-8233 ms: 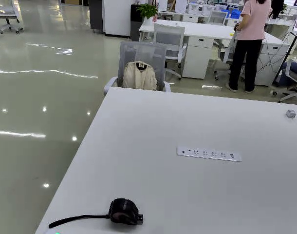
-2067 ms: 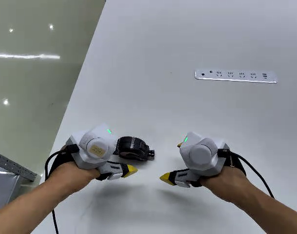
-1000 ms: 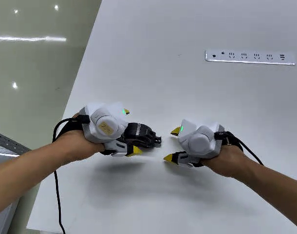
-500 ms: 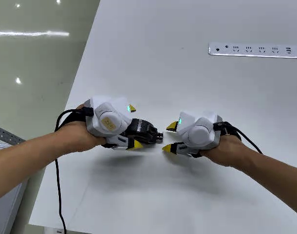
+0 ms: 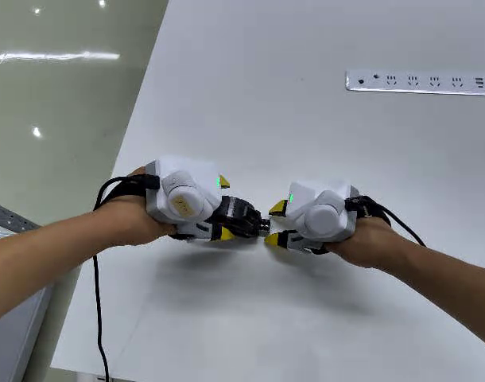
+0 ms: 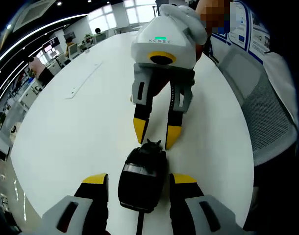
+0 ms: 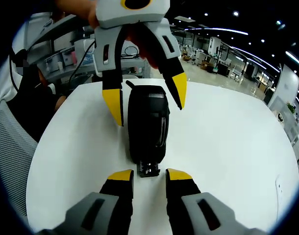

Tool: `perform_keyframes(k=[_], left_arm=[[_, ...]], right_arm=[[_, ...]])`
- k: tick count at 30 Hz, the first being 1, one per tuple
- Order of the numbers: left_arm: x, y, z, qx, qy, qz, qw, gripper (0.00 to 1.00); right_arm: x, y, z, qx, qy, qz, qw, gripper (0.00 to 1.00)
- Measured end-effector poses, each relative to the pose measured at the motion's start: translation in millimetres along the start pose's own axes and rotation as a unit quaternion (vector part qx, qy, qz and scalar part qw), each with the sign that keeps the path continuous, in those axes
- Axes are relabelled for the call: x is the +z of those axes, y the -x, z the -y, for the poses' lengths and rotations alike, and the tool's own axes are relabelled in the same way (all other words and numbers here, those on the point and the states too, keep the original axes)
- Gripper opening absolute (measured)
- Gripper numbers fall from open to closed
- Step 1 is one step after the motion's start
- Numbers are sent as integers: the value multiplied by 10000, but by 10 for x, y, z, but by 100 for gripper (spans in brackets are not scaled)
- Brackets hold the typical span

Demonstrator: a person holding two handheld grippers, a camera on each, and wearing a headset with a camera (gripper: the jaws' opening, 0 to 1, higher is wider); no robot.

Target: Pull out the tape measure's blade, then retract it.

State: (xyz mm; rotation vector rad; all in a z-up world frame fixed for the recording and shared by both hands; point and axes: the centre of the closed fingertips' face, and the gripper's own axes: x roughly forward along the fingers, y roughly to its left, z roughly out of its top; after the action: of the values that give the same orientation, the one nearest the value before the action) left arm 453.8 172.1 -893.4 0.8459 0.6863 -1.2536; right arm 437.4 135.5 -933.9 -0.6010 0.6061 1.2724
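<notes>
One tape measure [image 5: 242, 217] between left tongs [image 5: 223, 208] and right tongs [image 5: 274, 224].

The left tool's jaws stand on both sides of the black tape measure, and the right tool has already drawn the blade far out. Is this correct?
No, the blade is not drawn out. In the right gripper view its hook sits at the mouth of the tape measure, between the open jaws of the right tool. The jaws of the left tool do flank the case.
</notes>
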Motion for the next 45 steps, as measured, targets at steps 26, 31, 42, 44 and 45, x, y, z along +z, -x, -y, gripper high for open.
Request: perform_keyframes(k=[26, 31, 42, 44, 45], left_arm=[[49, -76, 55, -313, -348, -103, 9989, 34], [47, -78, 57, -368, -376, -109, 9986, 33], [41, -90, 64, -464, -486, -309, 9973, 32], [41, -92, 66, -470, -480, -332, 9972, 32], [36, -93, 66, -473, -490, -370, 9970, 32]], right_arm=[[29, -59, 0, 100, 144, 35, 9998, 16], [26, -62, 0, 132, 160, 41, 9998, 16], [21, -64, -1, 142, 205, 12, 9997, 15], [21, -65, -1, 140, 212, 12, 9997, 14], [21, -65, 0, 138, 254, 20, 9996, 14]])
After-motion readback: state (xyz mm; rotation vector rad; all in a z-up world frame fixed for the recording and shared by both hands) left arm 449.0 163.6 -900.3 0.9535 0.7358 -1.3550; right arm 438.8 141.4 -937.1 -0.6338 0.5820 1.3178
